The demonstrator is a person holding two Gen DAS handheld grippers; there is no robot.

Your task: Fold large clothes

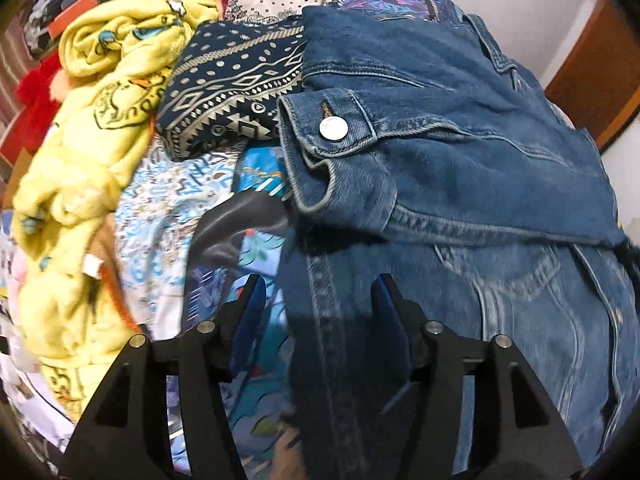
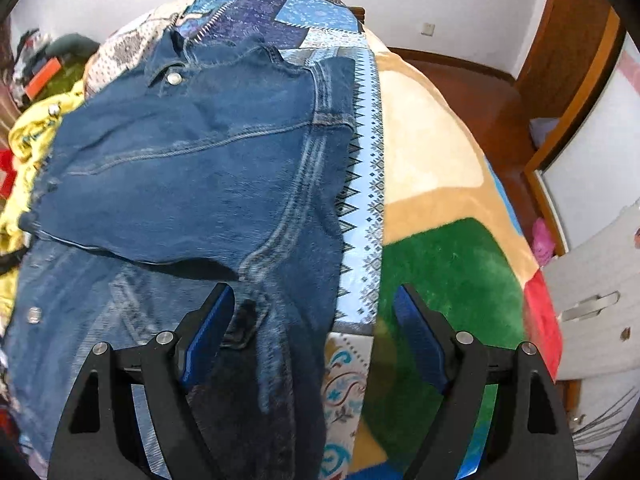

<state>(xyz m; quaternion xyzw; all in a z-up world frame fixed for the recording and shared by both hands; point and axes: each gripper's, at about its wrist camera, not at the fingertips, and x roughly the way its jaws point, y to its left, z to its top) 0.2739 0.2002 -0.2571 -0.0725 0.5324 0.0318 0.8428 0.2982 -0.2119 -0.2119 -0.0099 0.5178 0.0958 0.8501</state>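
A blue denim jacket (image 1: 460, 168) lies spread on a bed, one sleeve with a metal cuff button (image 1: 333, 128) folded across its body. It also shows in the right wrist view (image 2: 192, 168). My left gripper (image 1: 318, 292) is open, its jaws astride the jacket's left edge near the hem. My right gripper (image 2: 314, 300) is open over the jacket's right edge, holding nothing.
A pile of clothes lies left of the jacket: a yellow fleece garment (image 1: 80, 168), a navy patterned cloth (image 1: 236, 80), a light blue print (image 1: 160, 216). A patchwork bedcover (image 2: 280, 16) and a tan-and-green blanket (image 2: 440, 264) lie underneath. A white cabinet (image 2: 600, 280) stands right.
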